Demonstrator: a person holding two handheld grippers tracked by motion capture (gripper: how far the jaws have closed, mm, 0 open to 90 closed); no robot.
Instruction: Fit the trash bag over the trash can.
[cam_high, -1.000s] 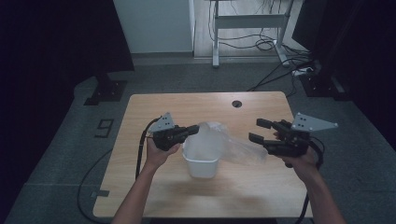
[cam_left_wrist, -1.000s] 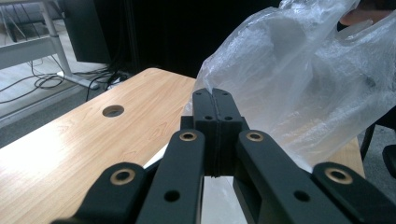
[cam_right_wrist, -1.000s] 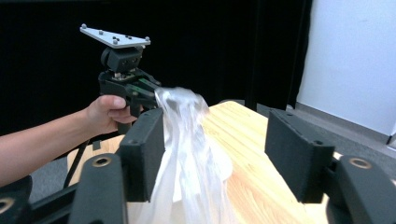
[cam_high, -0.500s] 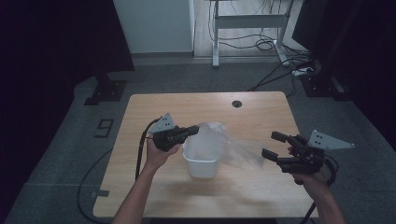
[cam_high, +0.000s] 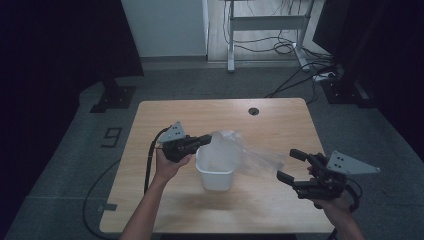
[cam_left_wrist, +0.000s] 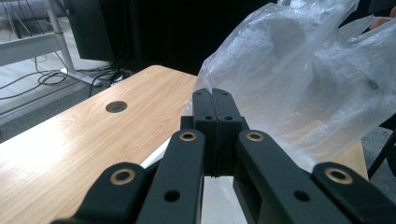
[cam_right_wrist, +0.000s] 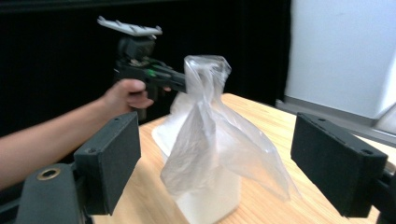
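High view shows the left gripper (cam_high: 204, 140) clenched on the thin clear plastic bag (cam_high: 235, 150) above the small white plastic bin (cam_high: 216, 172) on the wooden counter (cam_high: 150, 130), while the right gripper (cam_high: 292, 166), its jaws just opening, stands released and empty; the bag looks light, soft and slippery, best pinched at its free edge.

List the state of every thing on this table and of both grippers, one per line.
left gripper: shut on the plastic bag's edge, held above the bin.
right gripper: open, its fingers have just been opening, nothing between them, off to the bag's side.
plastic bag: clear, crumpled, hanging partly over the bin, not spread out.
white bin: upright on the table.
table: wooden, bearing the bin.
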